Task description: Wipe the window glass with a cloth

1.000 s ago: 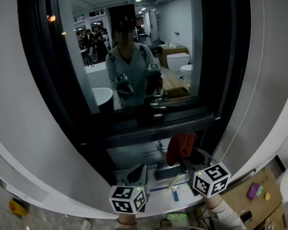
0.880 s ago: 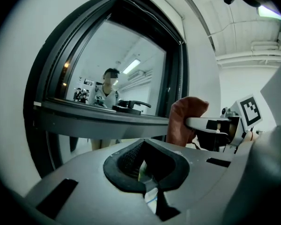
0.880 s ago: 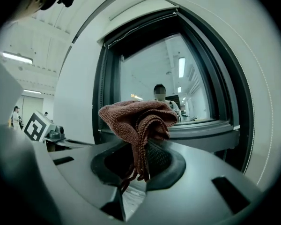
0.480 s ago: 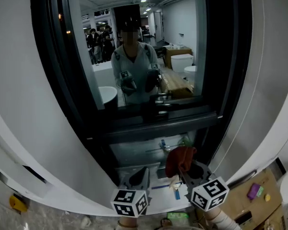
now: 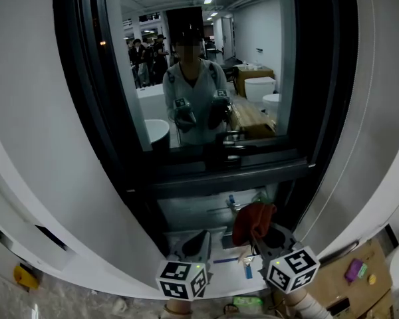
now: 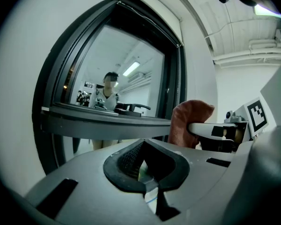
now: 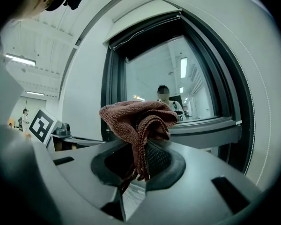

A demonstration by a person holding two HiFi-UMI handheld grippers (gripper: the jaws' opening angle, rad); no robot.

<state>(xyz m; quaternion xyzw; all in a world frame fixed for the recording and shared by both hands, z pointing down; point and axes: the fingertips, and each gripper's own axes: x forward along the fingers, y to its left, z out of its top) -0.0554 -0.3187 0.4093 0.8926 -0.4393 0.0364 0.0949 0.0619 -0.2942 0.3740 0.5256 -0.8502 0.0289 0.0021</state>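
Observation:
The window glass [image 5: 206, 65] sits in a dark frame [image 5: 319, 98] and mirrors a person holding two grippers. A reddish-brown cloth [image 5: 253, 221] hangs bunched from my right gripper [image 5: 265, 236], which is shut on it below the lower frame bar. In the right gripper view the cloth [image 7: 131, 118] droops over the jaws of the right gripper [image 7: 138, 161], with the glass [image 7: 178, 83] ahead. My left gripper [image 5: 196, 243] is beside it to the left, shut and holding nothing. The left gripper view shows the left gripper [image 6: 143, 165] pointing at the glass [image 6: 122, 74], the cloth [image 6: 187, 121] to its right.
White wall [image 5: 40, 145] surrounds the window. A dark handle [image 5: 231, 137] sits at the bottom of the pane. Below the frame is a white ledge [image 5: 219, 274] with a blue item [image 5: 247, 270]. Cardboard with a purple object [image 5: 353, 268] lies lower right; a yellow object [image 5: 23, 278] lower left.
The window has drifted to the right in the head view. Both grippers stay low beneath the frame, and the cloth sits slightly lower in the picture.

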